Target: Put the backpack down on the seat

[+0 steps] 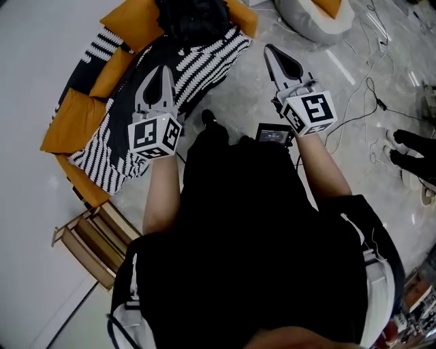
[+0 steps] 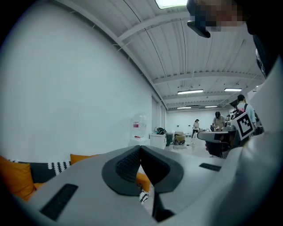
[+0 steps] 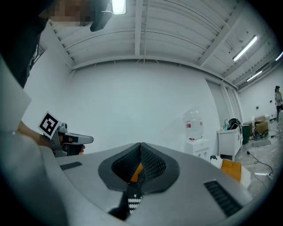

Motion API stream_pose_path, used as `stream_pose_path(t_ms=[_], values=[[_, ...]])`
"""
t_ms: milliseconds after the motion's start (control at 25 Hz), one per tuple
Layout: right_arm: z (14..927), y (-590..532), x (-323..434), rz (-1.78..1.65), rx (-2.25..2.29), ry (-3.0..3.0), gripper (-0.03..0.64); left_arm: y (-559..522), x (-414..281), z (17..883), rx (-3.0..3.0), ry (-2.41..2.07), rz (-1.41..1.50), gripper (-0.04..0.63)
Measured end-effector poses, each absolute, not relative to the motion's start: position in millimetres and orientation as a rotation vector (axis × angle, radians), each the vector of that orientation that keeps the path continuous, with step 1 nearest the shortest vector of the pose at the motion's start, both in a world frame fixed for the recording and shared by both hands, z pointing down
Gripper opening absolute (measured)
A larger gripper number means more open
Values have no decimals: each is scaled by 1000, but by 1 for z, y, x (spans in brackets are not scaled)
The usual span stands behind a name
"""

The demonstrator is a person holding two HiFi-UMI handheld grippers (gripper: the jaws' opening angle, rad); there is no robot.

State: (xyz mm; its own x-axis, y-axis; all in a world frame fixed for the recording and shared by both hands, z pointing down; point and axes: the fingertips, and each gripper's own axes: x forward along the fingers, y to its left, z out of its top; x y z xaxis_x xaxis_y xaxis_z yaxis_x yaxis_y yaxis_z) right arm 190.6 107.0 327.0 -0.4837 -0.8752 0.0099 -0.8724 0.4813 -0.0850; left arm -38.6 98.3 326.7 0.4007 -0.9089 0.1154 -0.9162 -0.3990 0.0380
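On the far seat (image 1: 204,61) | backpack (image 1: 194,19) lies, apart from us | we hold left gripper (image 1: 162,69) and right gripper (image 1: 270,50) closed, empty | risk: backpack may slump floorward if poorly balanced.

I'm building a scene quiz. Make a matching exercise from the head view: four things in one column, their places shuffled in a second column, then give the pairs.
Things
1. backpack
2. left gripper
3. right gripper
4. wooden rack

Places
A. over the bare floor, jaws shut
B. standing on the floor beside the wall
C. lying on the seat, at the top of the view
D. over the striped cover, jaws shut

Pairs: 1-C, 2-D, 3-A, 4-B
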Motion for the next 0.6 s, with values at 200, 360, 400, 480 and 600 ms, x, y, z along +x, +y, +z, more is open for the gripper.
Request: stream_pose_path(t_ms=[200,360,400,480,600], values=[[340,145,185,-209,-1599,2670,31,134,-52,329,2521,-1643,129,15],[353,168,176,-296,-1629,2647,32,160,-58,334,2530,-1593,142,15],[354,176,173,-299,-1643,2643,32,168,-60,336,2534,-1579,143,15],[355,191,165,-286,-1668,2642,32,183,-64,341,2541,-1550,138,16],[353,216,148,-270,-1701,2637,31,208,-75,345,2562,-1500,131,15]])
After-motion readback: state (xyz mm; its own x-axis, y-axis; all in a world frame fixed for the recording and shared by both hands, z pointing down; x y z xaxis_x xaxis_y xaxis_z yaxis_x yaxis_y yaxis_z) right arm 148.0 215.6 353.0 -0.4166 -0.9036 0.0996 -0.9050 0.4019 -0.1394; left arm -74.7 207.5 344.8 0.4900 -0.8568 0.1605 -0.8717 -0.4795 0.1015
